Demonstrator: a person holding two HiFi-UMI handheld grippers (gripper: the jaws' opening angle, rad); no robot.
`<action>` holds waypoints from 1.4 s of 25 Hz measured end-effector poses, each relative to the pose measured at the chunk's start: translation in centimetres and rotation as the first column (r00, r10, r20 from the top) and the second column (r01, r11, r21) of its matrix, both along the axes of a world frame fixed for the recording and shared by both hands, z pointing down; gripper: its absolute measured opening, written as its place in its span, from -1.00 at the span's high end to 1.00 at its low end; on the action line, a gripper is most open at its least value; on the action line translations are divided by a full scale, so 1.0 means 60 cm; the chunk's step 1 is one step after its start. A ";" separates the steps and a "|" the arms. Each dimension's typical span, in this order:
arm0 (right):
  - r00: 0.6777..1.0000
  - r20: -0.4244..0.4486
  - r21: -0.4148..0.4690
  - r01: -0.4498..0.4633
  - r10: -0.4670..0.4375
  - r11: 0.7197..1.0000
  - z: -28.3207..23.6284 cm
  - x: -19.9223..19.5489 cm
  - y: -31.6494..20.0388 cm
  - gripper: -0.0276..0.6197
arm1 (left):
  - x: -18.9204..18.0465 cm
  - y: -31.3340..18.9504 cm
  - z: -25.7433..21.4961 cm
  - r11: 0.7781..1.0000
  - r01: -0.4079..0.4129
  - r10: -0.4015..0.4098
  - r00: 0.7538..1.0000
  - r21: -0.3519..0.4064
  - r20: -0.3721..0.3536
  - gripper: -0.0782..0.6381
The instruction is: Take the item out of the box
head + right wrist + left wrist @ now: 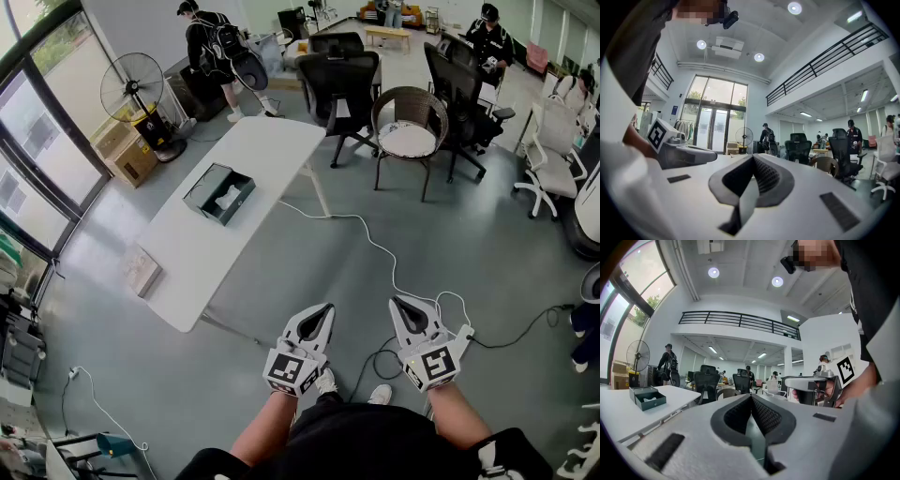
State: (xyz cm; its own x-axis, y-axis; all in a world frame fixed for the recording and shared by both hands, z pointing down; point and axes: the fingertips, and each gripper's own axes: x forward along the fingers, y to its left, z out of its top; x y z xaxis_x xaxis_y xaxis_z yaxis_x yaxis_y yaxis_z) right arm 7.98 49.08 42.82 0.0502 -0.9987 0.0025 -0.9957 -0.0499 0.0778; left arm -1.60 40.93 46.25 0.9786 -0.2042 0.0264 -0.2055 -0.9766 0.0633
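A dark green open box (pixel 219 193) lies on the long white table (pixel 272 141), far ahead and to my left, with a pale item (pixel 228 198) inside it. The left gripper view shows the same box (pixel 647 397) small at its left edge. Both grippers are held low over the grey floor, near the person's knees and well away from the table. My left gripper (pixel 323 310) is shut, its tips meeting with nothing between them (pixel 751 396). My right gripper (pixel 398 303) is shut and empty too (pixel 752 157). Each gripper view shows the other gripper beside it.
A flat tan packet (pixel 141 271) lies at the table's near end. A white cable (pixel 375 248) runs over the floor towards me. Black office chairs (pixel 342 89) and a wicker chair (pixel 406 131) stand beyond the table; a fan (pixel 134 87), cardboard boxes (pixel 131 155) and people are farther back.
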 end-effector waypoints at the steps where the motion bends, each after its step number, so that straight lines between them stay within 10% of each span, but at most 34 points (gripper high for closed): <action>1: 1.000 0.001 -0.003 -0.005 0.005 1.000 0.001 -0.003 -0.005 0.91 | -0.004 -0.004 0.001 1.000 0.000 0.000 1.000 0.000 0.000 0.75; 35: 1.000 0.003 0.003 -0.012 0.012 1.000 0.005 -0.052 -0.237 0.90 | -0.079 -0.230 0.023 1.000 0.001 -0.002 0.999 0.015 0.034 0.75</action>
State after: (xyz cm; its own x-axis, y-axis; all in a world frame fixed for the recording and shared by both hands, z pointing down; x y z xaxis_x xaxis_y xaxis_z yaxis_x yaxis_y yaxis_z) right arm 4.85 34.84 43.12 0.0622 -0.9981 -0.0001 -0.9953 -0.0620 0.0750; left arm -6.33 27.14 47.65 0.9769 -0.2063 0.0564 -0.2088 -0.9771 0.0412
